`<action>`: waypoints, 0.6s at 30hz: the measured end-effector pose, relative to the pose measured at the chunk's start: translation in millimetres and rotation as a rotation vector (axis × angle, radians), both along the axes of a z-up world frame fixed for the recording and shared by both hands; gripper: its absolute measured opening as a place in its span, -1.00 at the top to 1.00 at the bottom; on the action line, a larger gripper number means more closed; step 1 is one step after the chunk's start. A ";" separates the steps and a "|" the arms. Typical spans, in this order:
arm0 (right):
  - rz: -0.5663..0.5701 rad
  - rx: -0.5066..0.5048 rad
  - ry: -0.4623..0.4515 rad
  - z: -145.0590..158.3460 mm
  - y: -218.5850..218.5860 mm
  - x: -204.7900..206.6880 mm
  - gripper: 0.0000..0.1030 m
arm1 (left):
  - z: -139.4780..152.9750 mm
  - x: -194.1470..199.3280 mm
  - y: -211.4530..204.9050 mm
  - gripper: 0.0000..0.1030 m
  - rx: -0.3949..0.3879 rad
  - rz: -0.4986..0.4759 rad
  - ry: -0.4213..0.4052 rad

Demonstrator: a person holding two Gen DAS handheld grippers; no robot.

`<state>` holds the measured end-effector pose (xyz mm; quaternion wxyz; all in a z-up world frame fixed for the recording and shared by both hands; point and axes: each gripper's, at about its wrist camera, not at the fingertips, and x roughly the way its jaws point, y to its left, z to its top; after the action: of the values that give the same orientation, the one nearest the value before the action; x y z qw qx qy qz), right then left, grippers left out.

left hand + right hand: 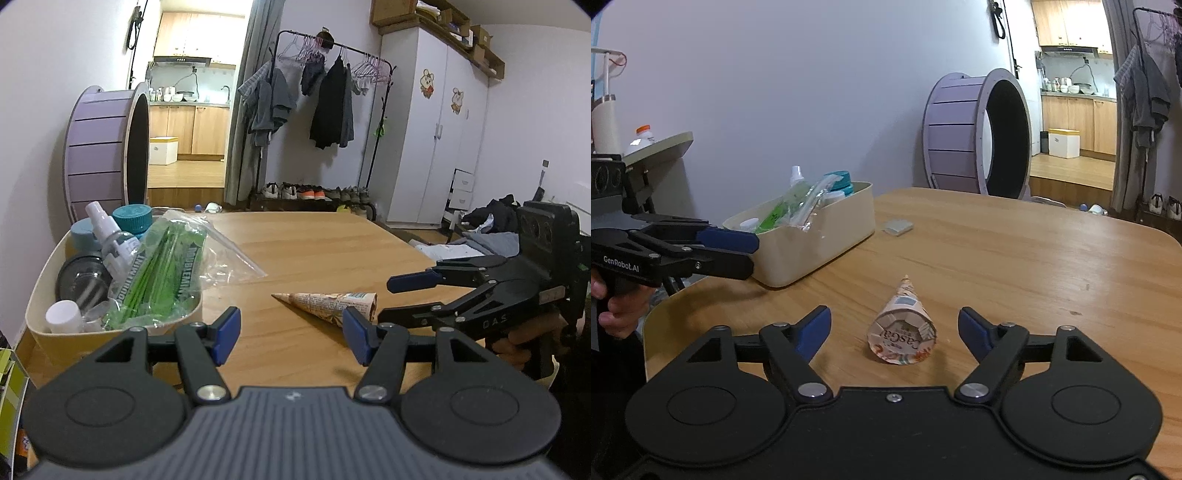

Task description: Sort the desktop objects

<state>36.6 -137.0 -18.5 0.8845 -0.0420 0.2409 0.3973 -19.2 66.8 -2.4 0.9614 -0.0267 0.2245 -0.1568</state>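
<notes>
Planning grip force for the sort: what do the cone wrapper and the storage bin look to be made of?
The cone wrapper looks like printed paper or thin card, matte: folded flaps show at its wide end. It probably crushes easily. The storage bin looks like smooth cream plastic with a soft sheen, rounded corners and a thin rim; probably rigid.

Right claw [894,334] spread wide, low over the counter [1034,266], and the paper cone [904,325] lies between its fingers, touching neither, tip pointing away. Far left, the cream bin [812,243] sits stuffed; left claw [738,251] hangs beside it.
</notes>
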 end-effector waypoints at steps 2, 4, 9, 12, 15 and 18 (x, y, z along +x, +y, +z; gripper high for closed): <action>0.003 -0.017 -0.006 -2.2 5.9 -0.5 -0.47 | -1.4 1.3 0.2 -0.17 0.003 0.009 0.014; 0.005 -0.033 -0.007 -5.2 10.0 -0.1 -0.48 | -2.3 1.8 -0.2 -0.17 0.008 0.015 0.023; -0.016 -0.030 0.002 -8.1 11.9 1.1 -0.48 | -2.2 -1.0 -1.0 -0.17 0.012 0.014 0.025; -0.022 -0.016 -0.003 -7.2 13.4 0.3 -0.51 | -1.5 -1.5 -0.4 -0.17 0.010 0.014 0.023; -0.008 -0.003 -0.007 -5.0 19.5 -4.5 -0.59 | -1.1 -2.3 0.8 -0.17 0.007 0.017 0.019; 0.011 -0.008 -0.035 -2.4 27.6 -11.9 -0.62 | -0.8 -4.1 -0.3 -0.17 0.006 0.029 0.018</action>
<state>24.6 -109.4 -20.8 0.8863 -0.0536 0.2268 0.4002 -23.3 66.4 -3.2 0.9616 -0.0287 0.2330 -0.1420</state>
